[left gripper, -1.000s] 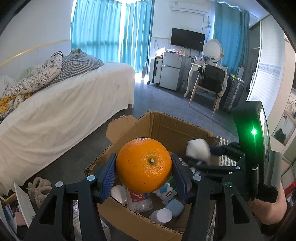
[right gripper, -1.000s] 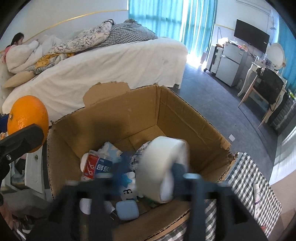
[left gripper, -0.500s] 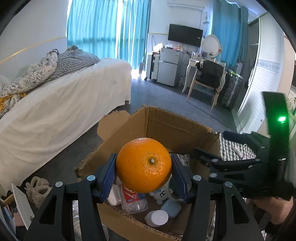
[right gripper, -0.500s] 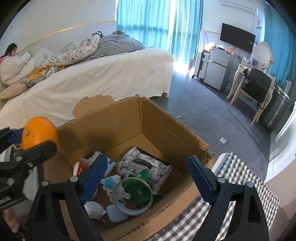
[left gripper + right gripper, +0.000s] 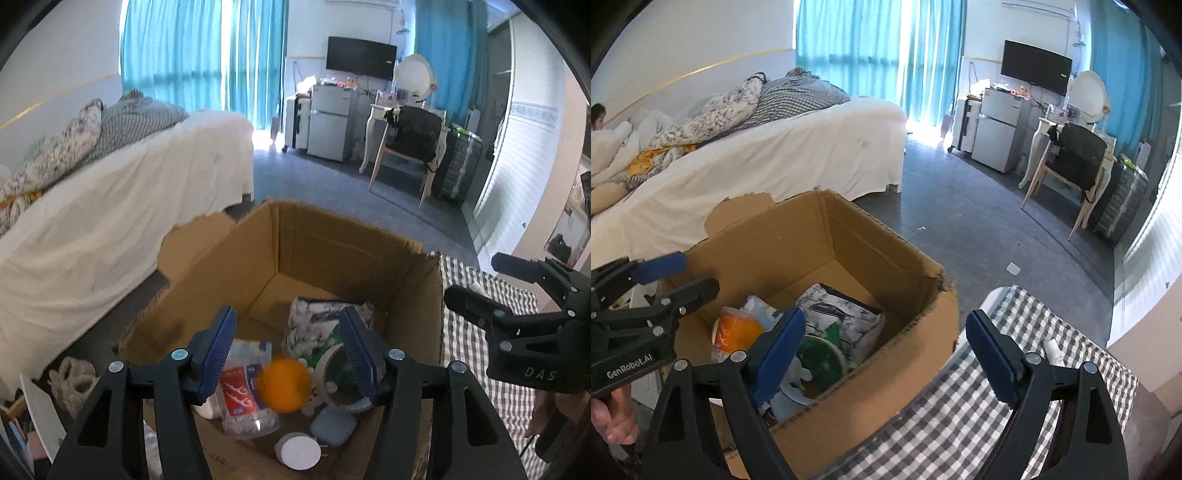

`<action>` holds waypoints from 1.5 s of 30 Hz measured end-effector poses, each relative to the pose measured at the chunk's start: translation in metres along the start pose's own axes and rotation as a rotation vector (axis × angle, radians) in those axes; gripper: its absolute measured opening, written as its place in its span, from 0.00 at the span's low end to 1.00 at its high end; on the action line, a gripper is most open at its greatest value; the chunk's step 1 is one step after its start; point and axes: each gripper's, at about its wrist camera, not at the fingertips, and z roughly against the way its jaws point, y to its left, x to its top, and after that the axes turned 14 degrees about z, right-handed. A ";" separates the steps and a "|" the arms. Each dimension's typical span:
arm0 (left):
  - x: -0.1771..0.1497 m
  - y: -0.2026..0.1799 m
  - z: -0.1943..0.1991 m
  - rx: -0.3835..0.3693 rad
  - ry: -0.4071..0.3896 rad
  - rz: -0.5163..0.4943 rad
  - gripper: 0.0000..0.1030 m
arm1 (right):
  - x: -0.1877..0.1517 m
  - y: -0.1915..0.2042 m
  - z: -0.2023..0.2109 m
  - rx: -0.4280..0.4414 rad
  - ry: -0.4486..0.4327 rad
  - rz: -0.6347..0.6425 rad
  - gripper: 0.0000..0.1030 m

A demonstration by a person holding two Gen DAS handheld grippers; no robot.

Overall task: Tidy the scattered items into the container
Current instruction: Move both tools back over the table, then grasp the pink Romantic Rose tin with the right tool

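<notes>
left gripper [image 5: 288, 352] over the cardboard box [image 5: 332, 258], jaws parted and opening, nothing gripped; orange [image 5: 283, 384], blurred, is below the pads among the box contents, seemingly dropping. advice: keep jaws wide until it settles. right gripper [image 5: 886, 350] wide open, empty, over the box's right rim beside the checked cloth [image 5: 960, 417].

Your left wrist camera looks down along its fingers, close above the near left corner of the cardboard box [image 5: 332, 258], facing into it and on toward the bed [image 5: 129, 206] and the desk chair [image 5: 410, 147]. Your right wrist camera sits close above the checked cloth [image 5: 960, 406] at the box's right side, angled down the same way. Both views share the box interior, bed, curtains [image 5: 879, 55] and television [image 5: 1036, 66].
</notes>
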 end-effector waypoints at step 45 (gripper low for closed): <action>-0.077 -0.275 -0.058 -0.160 0.150 -0.251 1.00 | -0.253 -0.219 0.015 -0.151 0.276 -0.301 0.89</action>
